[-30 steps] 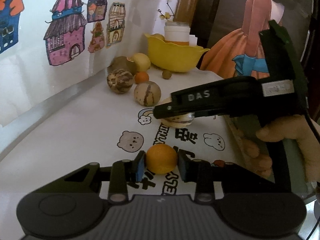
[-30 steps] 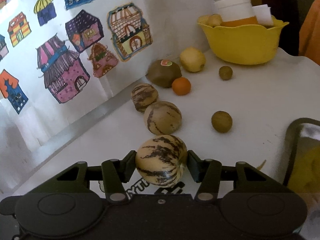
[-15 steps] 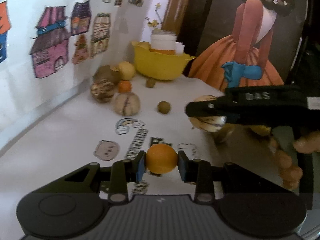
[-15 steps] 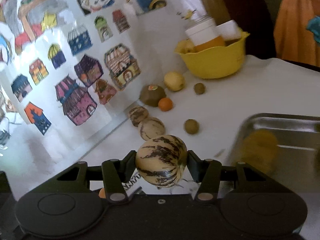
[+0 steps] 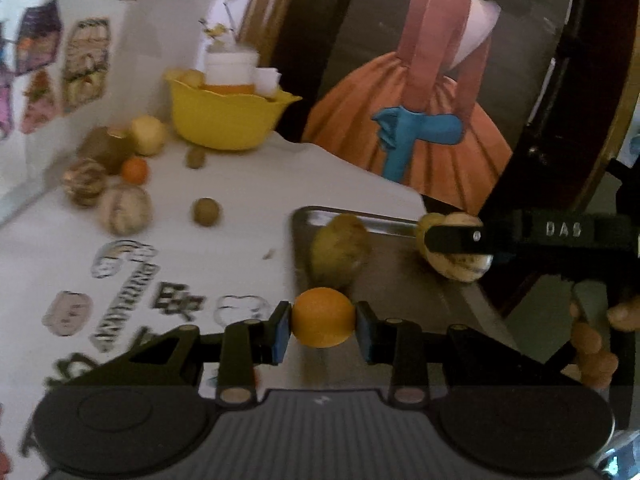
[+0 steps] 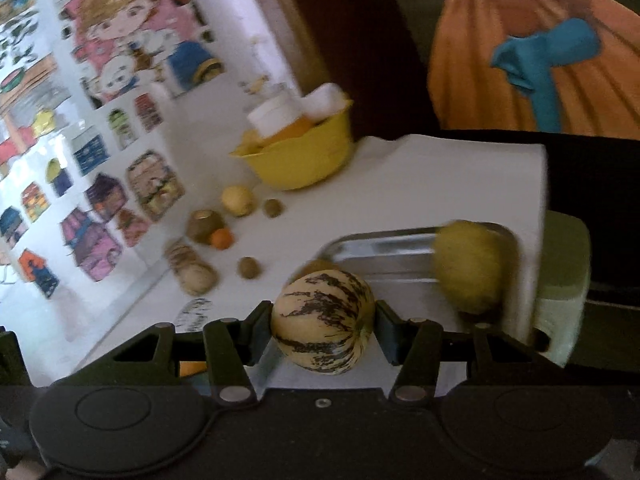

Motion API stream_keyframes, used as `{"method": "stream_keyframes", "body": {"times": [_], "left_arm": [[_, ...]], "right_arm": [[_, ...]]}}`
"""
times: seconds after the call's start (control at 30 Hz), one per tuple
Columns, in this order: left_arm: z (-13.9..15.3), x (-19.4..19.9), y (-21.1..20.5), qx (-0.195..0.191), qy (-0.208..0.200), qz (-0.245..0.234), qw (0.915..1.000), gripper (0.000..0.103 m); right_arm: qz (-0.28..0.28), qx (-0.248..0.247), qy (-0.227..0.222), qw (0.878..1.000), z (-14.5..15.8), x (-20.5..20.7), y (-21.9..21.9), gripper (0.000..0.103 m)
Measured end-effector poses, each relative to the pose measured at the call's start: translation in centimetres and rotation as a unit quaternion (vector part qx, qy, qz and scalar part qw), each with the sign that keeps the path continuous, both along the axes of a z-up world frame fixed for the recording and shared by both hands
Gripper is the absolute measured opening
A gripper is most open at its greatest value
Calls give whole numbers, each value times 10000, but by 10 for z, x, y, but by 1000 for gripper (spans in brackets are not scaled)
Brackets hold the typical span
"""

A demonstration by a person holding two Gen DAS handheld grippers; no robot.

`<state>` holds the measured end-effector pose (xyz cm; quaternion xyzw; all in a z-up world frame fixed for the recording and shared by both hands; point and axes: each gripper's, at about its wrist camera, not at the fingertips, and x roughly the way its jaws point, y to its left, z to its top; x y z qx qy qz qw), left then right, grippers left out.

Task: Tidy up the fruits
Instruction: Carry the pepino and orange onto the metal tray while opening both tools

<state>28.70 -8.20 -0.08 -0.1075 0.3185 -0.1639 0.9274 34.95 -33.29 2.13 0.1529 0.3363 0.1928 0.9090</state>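
Observation:
My left gripper (image 5: 323, 326) is shut on an orange (image 5: 323, 322) and holds it in the air at the near left edge of a metal tray (image 5: 400, 256). My right gripper (image 6: 323, 330) is shut on a cream striped melon (image 6: 323, 326) and holds it above the tray (image 6: 384, 246); the same melon shows at the right of the left wrist view (image 5: 460, 266). A yellow-green fruit (image 5: 340, 254) lies in the tray, and another (image 6: 468, 266) lies at its far right.
On the white cloth at the left lie two striped melons (image 5: 124, 208), a small orange (image 5: 135, 170), brown round fruits (image 5: 206, 211) and a pale yellow fruit (image 5: 149, 135). A yellow bowl (image 5: 224, 120) with a white jar stands at the back. The table's edge runs right of the tray.
Both grippers have swung right with their fruit, from above the printed cloth to over the metal tray. The melon has been lifted from the cloth and now hangs above the tray.

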Motion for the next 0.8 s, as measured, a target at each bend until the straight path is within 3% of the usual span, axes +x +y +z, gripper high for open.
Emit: {"method": "stream_keyframes", "body": {"times": [0.3,0.8], "left_arm": [[-10,17,-31,147,45,-256,9996,37],[-24,27,-37,230,81,-447,9987,37]], "right_arm": [[-366,-380,-89,9986,-23,-3,-23,55],[-369,-761,-316,9959,-44,1,-22,55]]}}
